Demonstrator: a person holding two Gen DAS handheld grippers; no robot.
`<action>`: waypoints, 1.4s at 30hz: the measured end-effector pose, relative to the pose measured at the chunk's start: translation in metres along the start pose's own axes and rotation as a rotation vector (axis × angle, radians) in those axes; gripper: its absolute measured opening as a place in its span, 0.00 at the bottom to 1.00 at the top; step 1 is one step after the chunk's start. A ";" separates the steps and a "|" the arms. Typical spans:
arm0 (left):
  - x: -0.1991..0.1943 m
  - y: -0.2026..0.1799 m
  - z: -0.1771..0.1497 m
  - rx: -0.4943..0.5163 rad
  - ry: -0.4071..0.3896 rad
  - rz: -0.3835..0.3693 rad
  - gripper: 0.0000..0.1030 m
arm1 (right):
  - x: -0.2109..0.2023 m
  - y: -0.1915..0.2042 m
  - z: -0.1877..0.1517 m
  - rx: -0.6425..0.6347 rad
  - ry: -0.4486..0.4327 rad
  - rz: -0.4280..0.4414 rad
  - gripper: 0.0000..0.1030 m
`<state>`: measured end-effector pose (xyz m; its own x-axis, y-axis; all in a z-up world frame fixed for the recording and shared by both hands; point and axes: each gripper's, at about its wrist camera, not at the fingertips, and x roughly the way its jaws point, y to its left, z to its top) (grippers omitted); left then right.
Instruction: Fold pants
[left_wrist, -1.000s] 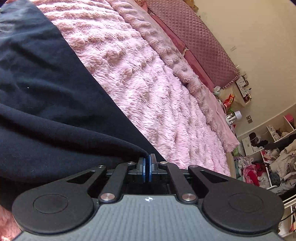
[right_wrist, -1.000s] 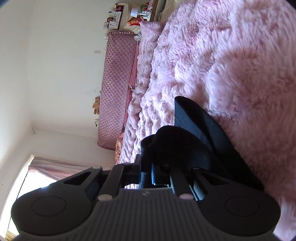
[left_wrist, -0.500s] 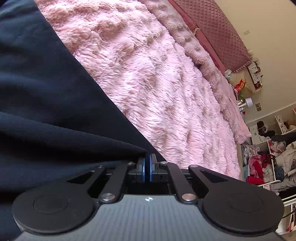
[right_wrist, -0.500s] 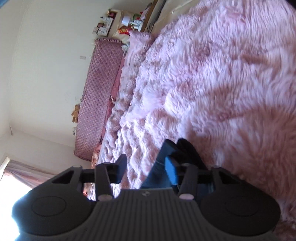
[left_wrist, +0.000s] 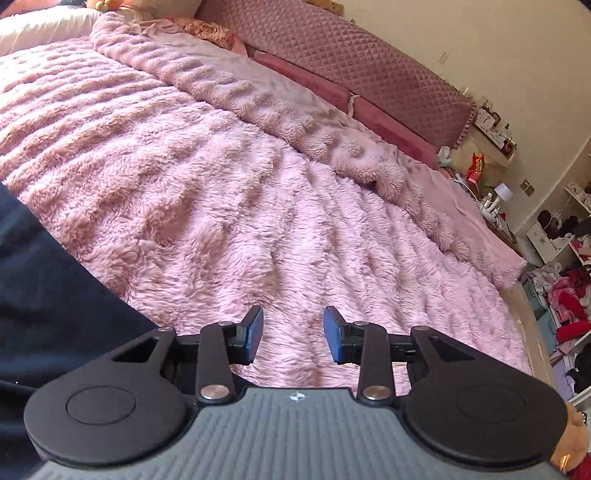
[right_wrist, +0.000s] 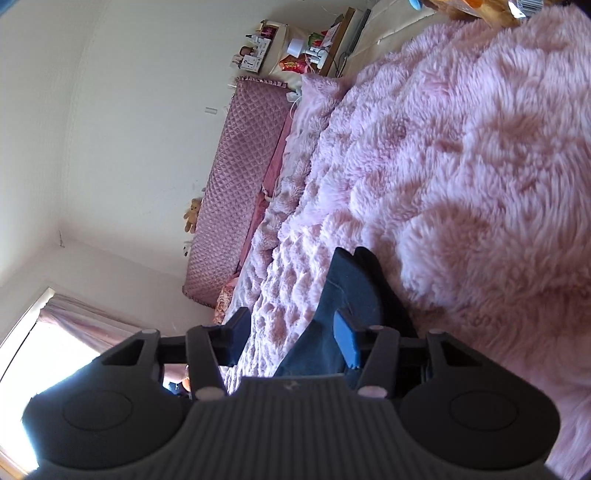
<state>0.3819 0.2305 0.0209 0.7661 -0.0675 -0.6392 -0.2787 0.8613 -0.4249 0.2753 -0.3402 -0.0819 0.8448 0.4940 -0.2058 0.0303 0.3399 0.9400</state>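
Both two-finger grippers have let go: left gripper (left_wrist: 292, 335) and right gripper (right_wrist: 291, 339) now gape empty. One pair of dark navy fabric pants (left_wrist: 48, 295) lies bunched on the fluffy pink blanket (left_wrist: 258, 206), near its front edge.

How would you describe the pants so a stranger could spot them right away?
Start at the bed's fluffy pink blanket. The pants lie on it at the left edge of the left wrist view. They are the only dark navy, smooth fabric against all that pink.
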 end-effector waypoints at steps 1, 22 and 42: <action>-0.007 -0.002 0.000 0.006 -0.001 -0.013 0.40 | -0.002 0.005 -0.002 -0.020 0.004 0.000 0.47; -0.185 0.027 -0.174 0.056 -0.004 -0.036 0.52 | -0.042 0.040 -0.086 -0.140 0.202 -0.116 0.49; -0.232 0.329 -0.128 -0.923 -0.436 0.287 0.50 | 0.142 0.223 -0.307 -0.857 0.629 0.128 0.26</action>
<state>0.0379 0.4647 -0.0525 0.6923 0.4219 -0.5855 -0.6738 0.0873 -0.7338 0.2382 0.0515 0.0146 0.3803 0.8064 -0.4528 -0.6311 0.5842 0.5103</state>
